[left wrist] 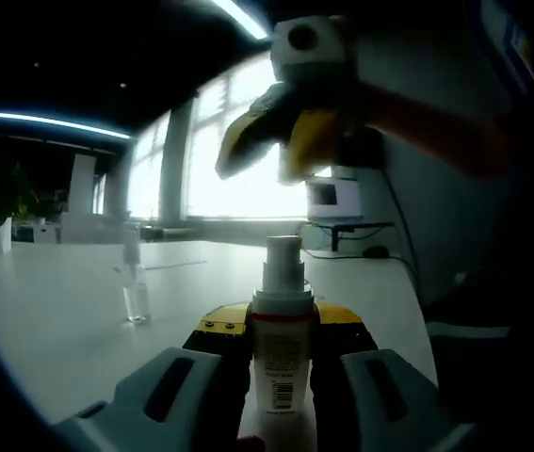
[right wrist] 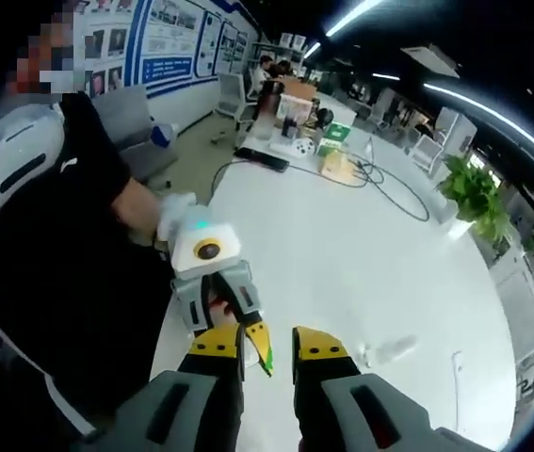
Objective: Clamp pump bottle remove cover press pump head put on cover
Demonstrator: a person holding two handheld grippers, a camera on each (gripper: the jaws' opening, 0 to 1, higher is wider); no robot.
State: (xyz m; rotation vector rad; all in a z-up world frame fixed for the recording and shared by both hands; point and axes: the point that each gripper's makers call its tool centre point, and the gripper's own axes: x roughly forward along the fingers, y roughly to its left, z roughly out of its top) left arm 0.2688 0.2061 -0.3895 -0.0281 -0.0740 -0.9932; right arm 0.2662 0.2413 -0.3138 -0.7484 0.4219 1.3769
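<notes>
Clamps pump bottle (left wrist: 281, 348) upright btwn left gripper (left wrist: 281, 377) jaws, cover off, w/ right gripper (left wrist: 290, 141) blurred above pump head (left wrist: 283, 259).

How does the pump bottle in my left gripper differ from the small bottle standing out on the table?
The pump bottle is opaque white with a printed label and barcode; the small bottle is clear and see-through. The pump bottle sits clamped between the left gripper's jaws; the small bottle stands free on the white table. The pump bottle looks stouter, the small bottle slimmer. Both stand upright.
</notes>
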